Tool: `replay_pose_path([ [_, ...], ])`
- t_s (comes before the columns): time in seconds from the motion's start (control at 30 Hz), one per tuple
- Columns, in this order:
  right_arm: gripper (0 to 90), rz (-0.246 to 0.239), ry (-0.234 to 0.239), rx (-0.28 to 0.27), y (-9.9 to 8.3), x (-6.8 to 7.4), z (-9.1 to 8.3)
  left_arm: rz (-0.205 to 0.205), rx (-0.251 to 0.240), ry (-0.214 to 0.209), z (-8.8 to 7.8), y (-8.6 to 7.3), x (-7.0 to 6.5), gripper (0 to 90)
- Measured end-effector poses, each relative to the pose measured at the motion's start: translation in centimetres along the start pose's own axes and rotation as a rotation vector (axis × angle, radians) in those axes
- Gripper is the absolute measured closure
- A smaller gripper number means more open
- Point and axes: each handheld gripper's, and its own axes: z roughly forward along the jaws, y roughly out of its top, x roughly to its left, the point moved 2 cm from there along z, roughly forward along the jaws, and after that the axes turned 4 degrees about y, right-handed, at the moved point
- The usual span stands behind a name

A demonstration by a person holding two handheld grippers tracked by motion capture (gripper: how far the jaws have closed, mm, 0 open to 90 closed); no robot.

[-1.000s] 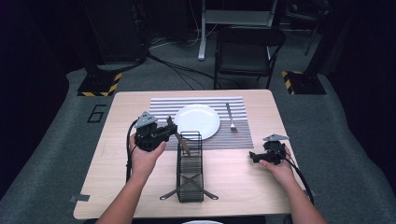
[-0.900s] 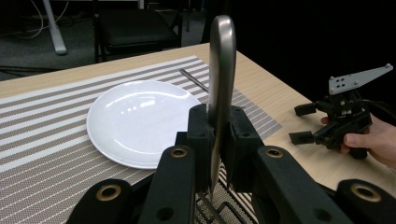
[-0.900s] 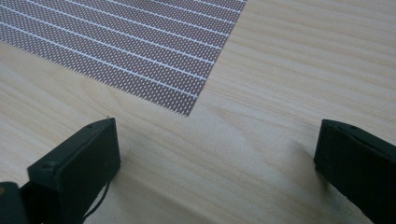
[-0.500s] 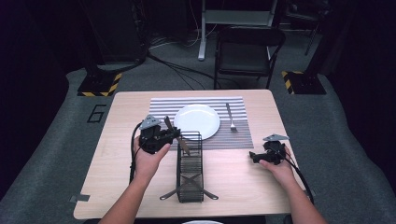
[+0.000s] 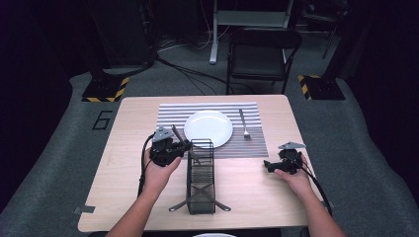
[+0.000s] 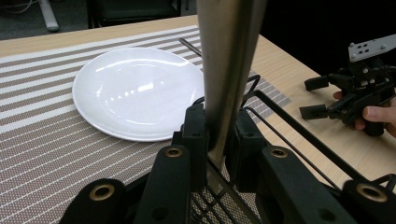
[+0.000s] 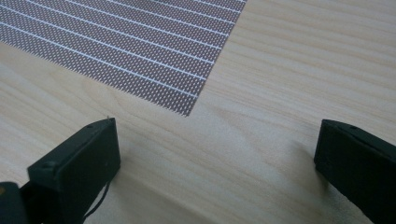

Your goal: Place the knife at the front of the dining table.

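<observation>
My left gripper (image 5: 185,144) (image 6: 217,126) is shut on a flat steel utensil handle (image 6: 229,56) (image 5: 176,133), and its jaws have just tightened a little on it. The handle slants up and back, and its lower end reaches into the far end of a black wire rack (image 5: 201,177) (image 6: 299,130) at mid table. A white plate (image 5: 208,128) (image 6: 135,93) lies on a striped placemat (image 5: 168,116) (image 7: 116,46), with a fork (image 5: 243,123) to its right. My right gripper (image 5: 269,165) (image 7: 217,154) rests open on bare wood at the right, nothing between its jaws.
The wooden table (image 5: 123,197) has a black folding chair (image 5: 262,54) behind it. Yellow-and-black striped stand feet (image 5: 104,91) and cables lie on the grey floor. The right gripper (image 6: 313,98) also appears beyond the rack in the left gripper view.
My left hand has sunk a little with the utensil, bringing its lower end down into the rack's far end. The right hand has kept still.
</observation>
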Motion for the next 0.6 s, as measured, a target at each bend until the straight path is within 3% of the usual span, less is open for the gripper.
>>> replay_pose_path([
  [0.4, 0.0, 0.0, 0.0, 0.0, 0.0, 0.0, 0.0, 0.015, -0.003, -0.001, 0.2, -0.1, -0.4, 80.7],
  [0.6, 0.0, 0.0, 0.0, 0.0, 0.0, 0.0, 0.0, 0.06, 0.009, 0.001, 0.6, 0.4, -1.2, 81.2],
])
